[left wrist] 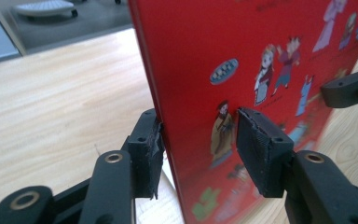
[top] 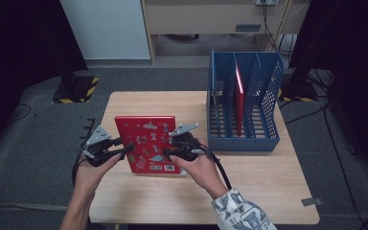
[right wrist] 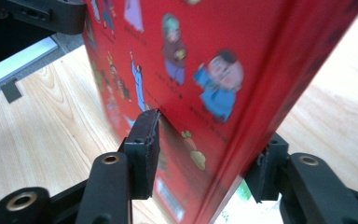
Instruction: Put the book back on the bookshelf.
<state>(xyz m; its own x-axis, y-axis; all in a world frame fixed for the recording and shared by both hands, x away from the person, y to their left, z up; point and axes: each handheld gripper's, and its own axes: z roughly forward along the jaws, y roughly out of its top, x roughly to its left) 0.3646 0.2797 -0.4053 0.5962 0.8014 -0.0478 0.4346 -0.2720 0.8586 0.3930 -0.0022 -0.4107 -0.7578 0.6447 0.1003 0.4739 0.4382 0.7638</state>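
Left claw [left wrist: 198, 149], right claw [right wrist: 205, 154] clamping red book [top: 148, 143] edges

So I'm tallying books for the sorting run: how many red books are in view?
2. One red picture book is gripped over the table between the left hand-held gripper and right hand-held gripper. One red book stands upright in the blue file rack. Its dividers may hide more.

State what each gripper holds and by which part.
Both hold the red picture book. The left gripper clamps the book's left edge, a pad on each cover; the right gripper clamps the opposite edge the same way.
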